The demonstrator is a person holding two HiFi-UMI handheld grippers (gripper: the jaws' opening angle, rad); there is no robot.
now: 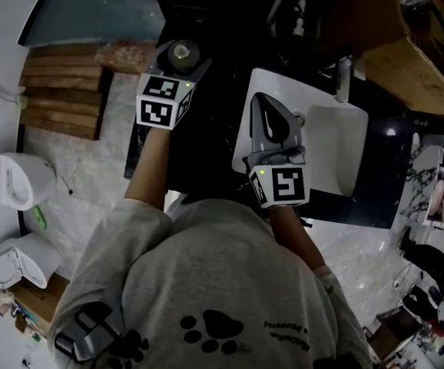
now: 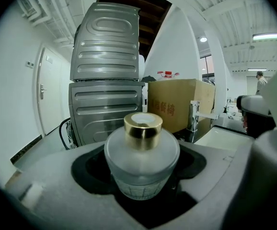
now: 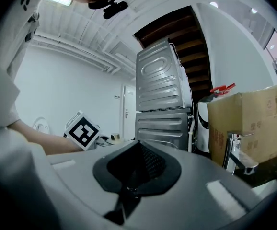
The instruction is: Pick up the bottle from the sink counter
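Left gripper (image 1: 177,58) fingers clamped on the bottle (image 2: 142,157), which looks lifted clear of the counter (image 1: 214,91). Right gripper (image 1: 262,102) fingers together, empty. Pick-up looks nearly done; next move calls for holding firm and upright.

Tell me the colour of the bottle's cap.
Shiny gold cap on the frosted bottle; clearest in the left gripper view.
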